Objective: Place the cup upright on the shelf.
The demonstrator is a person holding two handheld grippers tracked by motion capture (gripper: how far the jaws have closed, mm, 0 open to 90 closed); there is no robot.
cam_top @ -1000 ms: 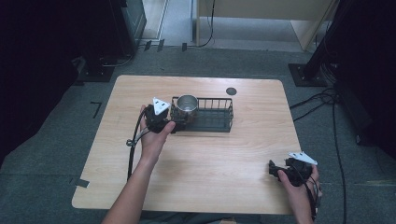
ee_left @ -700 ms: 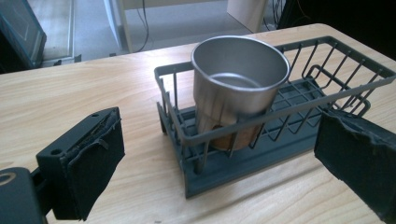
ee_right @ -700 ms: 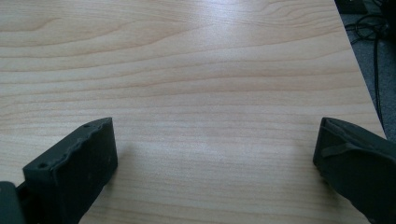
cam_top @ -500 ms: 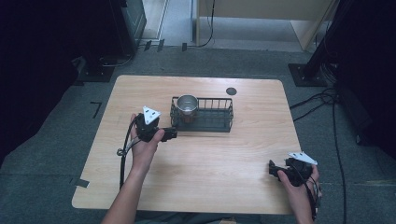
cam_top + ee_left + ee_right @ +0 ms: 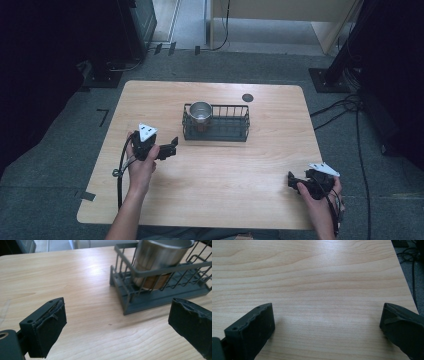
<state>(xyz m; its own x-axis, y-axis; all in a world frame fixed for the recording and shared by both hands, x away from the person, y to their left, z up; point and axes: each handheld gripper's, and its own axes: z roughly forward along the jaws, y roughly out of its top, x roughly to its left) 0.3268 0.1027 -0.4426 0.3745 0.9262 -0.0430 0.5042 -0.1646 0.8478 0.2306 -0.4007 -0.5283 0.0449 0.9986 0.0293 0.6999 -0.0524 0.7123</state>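
the left gripper [image 5: 172,148] rests low over the wooden table [image 5: 225,195], at about 8 o'clock from the wire basket [image 5: 216,122]. its jaws are spread wide with nothing between them, and they point toward 2 o'clock. the metal cup [image 5: 200,113] stands upright inside the left end of the basket, so it lies at 2 o'clock from this gripper, near but apart. the basket has its long axis across the table, from 9 to 3 o'clock. in the left gripper view the cup [image 5: 160,262] sits behind the basket's wires [image 5: 125,282]. the right gripper [image 5: 291,181] is at 5 o'clock, well apart from the basket, jaws also spread and empty. i judge the left hand is the nearer one for any reach to the cup.
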